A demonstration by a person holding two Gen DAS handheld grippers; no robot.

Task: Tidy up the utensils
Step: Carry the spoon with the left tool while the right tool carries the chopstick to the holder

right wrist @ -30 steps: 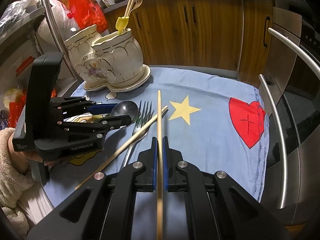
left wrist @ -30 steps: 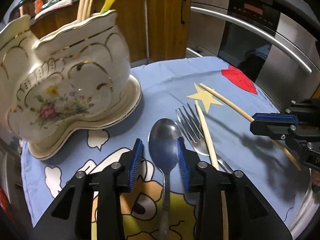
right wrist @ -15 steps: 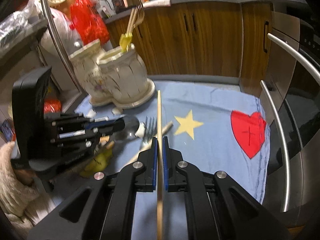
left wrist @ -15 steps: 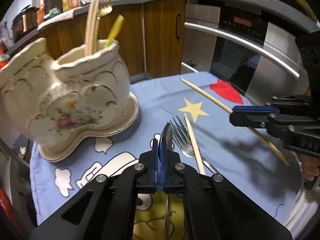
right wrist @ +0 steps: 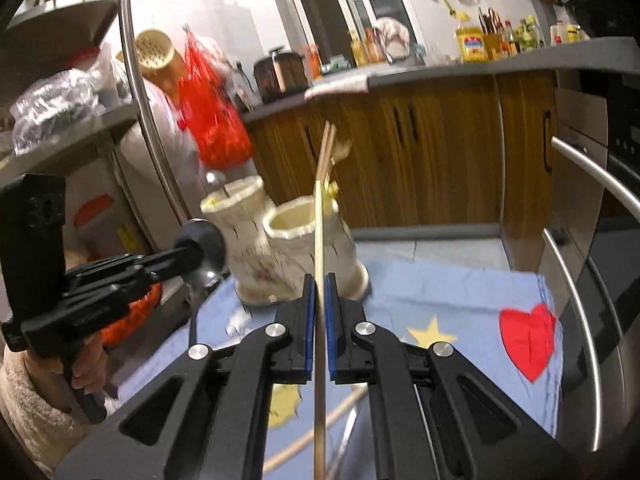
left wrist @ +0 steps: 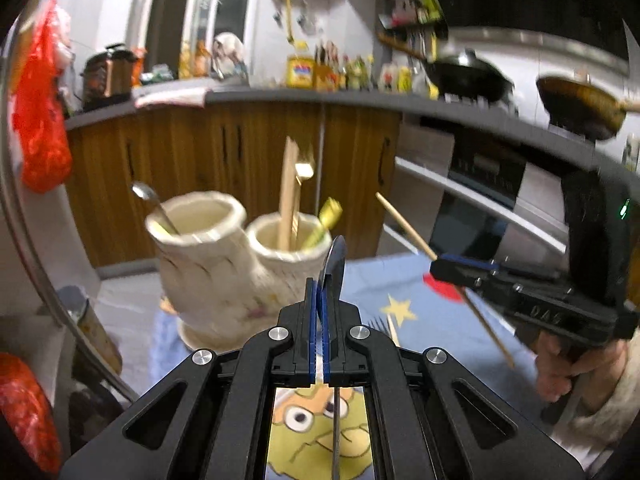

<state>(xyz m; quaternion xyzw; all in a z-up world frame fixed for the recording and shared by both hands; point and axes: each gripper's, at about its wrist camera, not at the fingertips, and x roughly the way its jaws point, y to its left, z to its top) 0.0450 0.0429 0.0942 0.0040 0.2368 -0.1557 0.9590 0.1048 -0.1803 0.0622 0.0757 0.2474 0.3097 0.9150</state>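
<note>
Above the blue cartoon cloth (right wrist: 460, 292), both grippers were raised near the cream two-pot ceramic holder (left wrist: 224, 276). Left gripper (left wrist: 320, 292) clenched on a metal spoon (left wrist: 335, 264), bowl edge-on, sticking up past the pads. Right gripper (right wrist: 319, 284) clamped a wooden chopstick (right wrist: 319, 240) pointing toward the holder. Another chopstick (right wrist: 320, 432) and a fork (left wrist: 378, 323) lay on the cloth. Holder already held chopsticks and utensils.

Spoon (left wrist: 335, 262) and chopstick (right wrist: 319, 248), both lifted
</note>
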